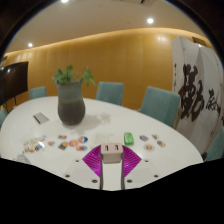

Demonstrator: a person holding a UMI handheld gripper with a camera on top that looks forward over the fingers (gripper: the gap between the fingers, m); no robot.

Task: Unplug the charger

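Note:
A small white charger block (111, 153) with two slots on its face sits between my purple pads (95, 160). Both fingers press against its sides, so my gripper (111, 160) is shut on it. I hold it above the near part of a round white table (100, 125). No socket or cable shows in this view.
A grey vase with a green plant (70, 98) stands on the table beyond my fingers to the left. A green object (129, 136) and several small cards and items lie around. Teal chairs (158, 103) ring the table; a wooden wall is behind.

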